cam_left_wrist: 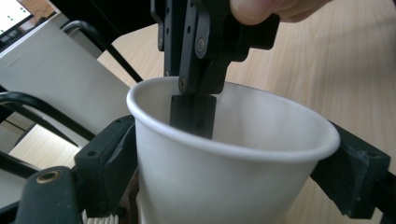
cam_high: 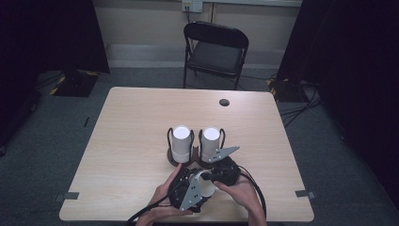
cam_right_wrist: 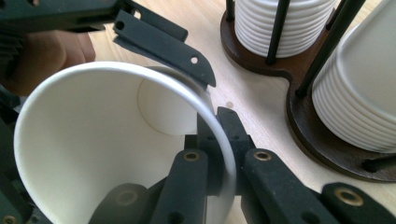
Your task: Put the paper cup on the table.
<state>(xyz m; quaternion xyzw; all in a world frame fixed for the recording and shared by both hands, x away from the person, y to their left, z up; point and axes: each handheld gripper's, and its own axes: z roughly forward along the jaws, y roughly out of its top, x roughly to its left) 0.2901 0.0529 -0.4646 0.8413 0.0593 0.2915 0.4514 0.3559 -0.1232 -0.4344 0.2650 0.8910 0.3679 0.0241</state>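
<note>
Now, line by line:

Step in hand: passing one paper cup (cam_high: pixel 205 187) between the two grippers, near the table's (cam_high: pixel 131 141) front edge, just short of the rack (cam_high: pixel 195 162) with its two cup stacks (cam_high: pixel 180 143).

Right gripper (cam_right_wrist: pixel 223 173): pinched tight on the cup's rim, one jaw inside the wall and one outside, so it carries the cup.

Left gripper (cam_left_wrist: pixel 224 182): spread wide around the cup's body, a jaw on each side; whether its pads touch the paper I cannot tell (the gap is hidden by the cup).

Cup: tilted, mouth toward the right gripper view, off the table as far as I can judge.

How to do it well: close the left jaws slowly on the body, low down where the wall is stiffer; keep the rim pinch until the body grip is sure, then let go of the rim.

Risk: a hard squeeze would likely dent thin paper; pulling apart early could drop the cup.
</note>
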